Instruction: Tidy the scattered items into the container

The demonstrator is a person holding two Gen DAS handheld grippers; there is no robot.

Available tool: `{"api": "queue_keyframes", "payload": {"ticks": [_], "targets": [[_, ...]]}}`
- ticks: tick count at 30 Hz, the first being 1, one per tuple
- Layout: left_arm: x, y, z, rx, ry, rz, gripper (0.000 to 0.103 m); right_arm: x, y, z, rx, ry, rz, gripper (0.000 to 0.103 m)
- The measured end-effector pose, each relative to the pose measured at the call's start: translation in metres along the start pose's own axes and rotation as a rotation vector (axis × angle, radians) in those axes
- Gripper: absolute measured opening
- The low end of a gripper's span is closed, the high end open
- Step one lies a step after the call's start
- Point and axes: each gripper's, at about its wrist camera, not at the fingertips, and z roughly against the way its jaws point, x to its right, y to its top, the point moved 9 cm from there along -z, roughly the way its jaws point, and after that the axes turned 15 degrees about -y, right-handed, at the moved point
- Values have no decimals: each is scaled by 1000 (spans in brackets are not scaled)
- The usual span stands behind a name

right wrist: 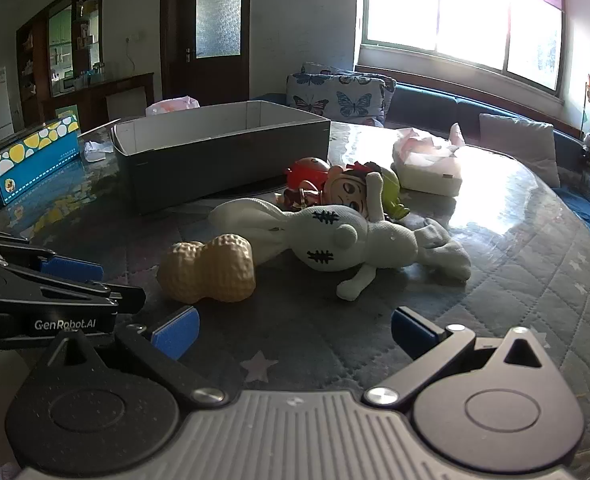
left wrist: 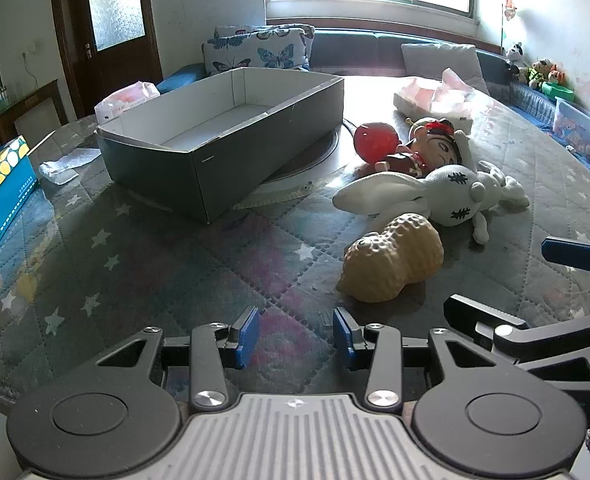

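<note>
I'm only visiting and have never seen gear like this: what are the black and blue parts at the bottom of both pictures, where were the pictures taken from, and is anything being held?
Those parts are two hand-held claws, one in each of a person's hands, each with a camera looking along its blue-padded fingers. One picture looks out from the left claw, the other from the right claw. Both claws are open and hold nothing. On the quilted star-patterned tablecloth lie a tan peanut-shaped toy, a white knitted rabbit toy, a big-headed doll in red and a red round toy. The grey open cardboard box that should receive them looks empty.
</note>
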Motion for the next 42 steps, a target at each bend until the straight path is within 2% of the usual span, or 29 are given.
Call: {"api": "queue_keyframes", "payload": {"ticks": [25, 42], "targets": [[-6, 7, -5, -9, -6, 6, 43, -5, 3, -7, 3, 14, 13, 103], [-18, 15, -4, -3, -32, 15, 43, -19, 7, -10, 14, 38, 67, 103]]}}
